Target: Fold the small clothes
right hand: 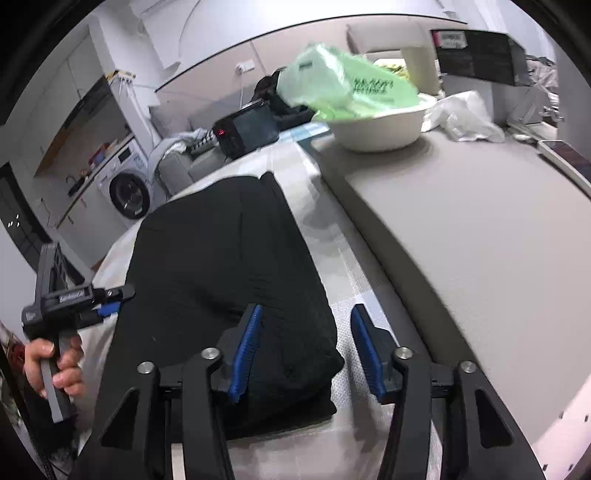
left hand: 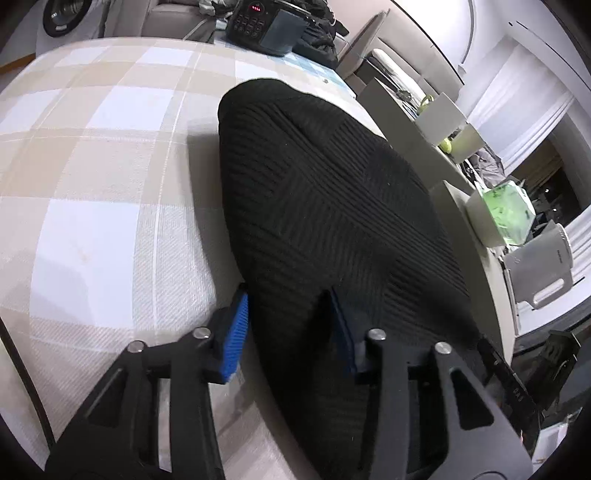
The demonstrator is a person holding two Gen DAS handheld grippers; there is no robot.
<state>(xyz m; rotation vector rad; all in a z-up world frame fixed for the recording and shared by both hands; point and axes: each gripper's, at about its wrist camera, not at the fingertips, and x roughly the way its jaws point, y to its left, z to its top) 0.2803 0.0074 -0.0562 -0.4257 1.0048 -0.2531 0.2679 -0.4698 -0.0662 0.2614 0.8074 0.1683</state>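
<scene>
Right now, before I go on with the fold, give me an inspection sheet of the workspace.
Surface: checked beige and white cloth over the table; a bare grey counter beside it.
Job's things: one black ribbed garment, folded into a long block, lying flat.
Clutter: white bowl holding a green plastic bag; black appliance with red digits at the far end.
Grippers: left tongs straddle the garment's near edge, grip unclear; right tongs open, one finger over the garment's corner, the other beside it.
Cables: a dark cable at the left edge.
Surroundings: washing machine, sofa, white cupboards.
</scene>
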